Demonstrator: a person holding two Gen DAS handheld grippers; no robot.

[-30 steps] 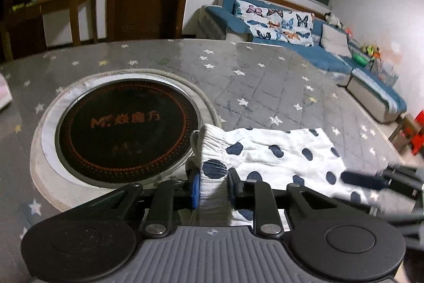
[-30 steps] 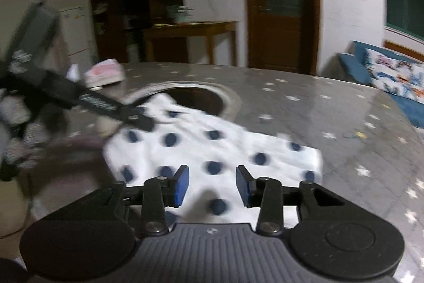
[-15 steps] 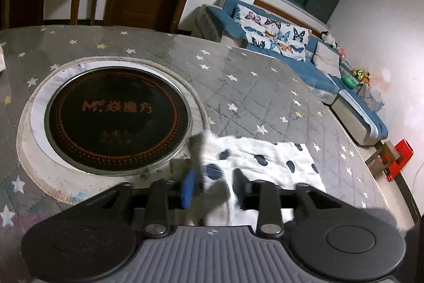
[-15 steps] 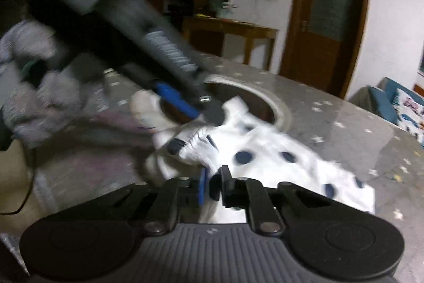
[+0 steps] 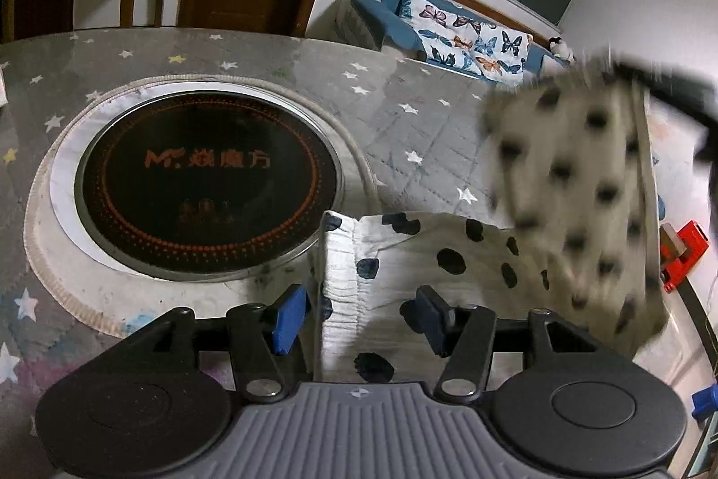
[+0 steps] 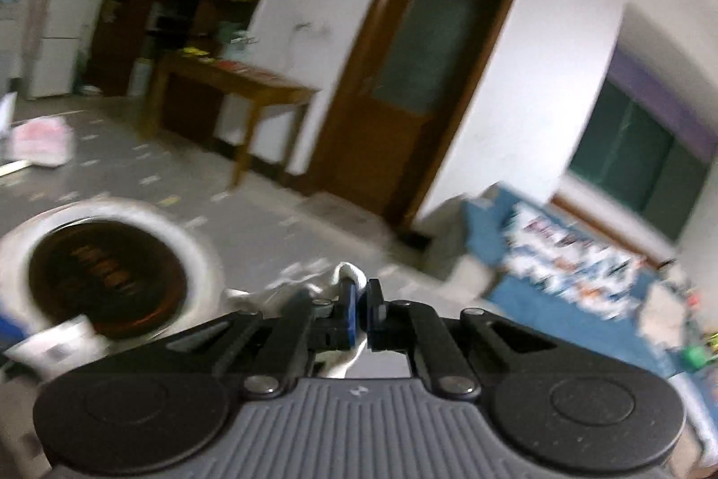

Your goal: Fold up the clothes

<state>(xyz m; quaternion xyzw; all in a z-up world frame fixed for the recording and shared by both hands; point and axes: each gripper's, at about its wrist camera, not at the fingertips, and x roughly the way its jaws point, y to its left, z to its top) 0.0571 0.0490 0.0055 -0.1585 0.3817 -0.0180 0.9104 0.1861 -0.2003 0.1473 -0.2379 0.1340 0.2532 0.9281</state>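
Note:
A white garment with dark blue dots (image 5: 448, 254) lies on the grey star-patterned table, its ribbed waistband nearest me. My left gripper (image 5: 359, 315) is open above that waistband, holding nothing. The garment's far end (image 5: 579, 187) hangs lifted and blurred at the right of the left wrist view, under the dark body of the other gripper (image 5: 664, 93). My right gripper (image 6: 359, 313) is shut on a bunch of the white cloth (image 6: 345, 277), raised above the table.
A round black induction hob (image 5: 206, 178) with a white rim is set into the table (image 5: 269, 61) at the left. A blue sofa (image 5: 448, 25) stands beyond the table. A wooden side table (image 6: 233, 84) and a door (image 6: 413, 75) are at the back wall.
My left gripper has let go of the waistband and opened. My right gripper shut on the garment's other end and swung it up and rightwards off the table.

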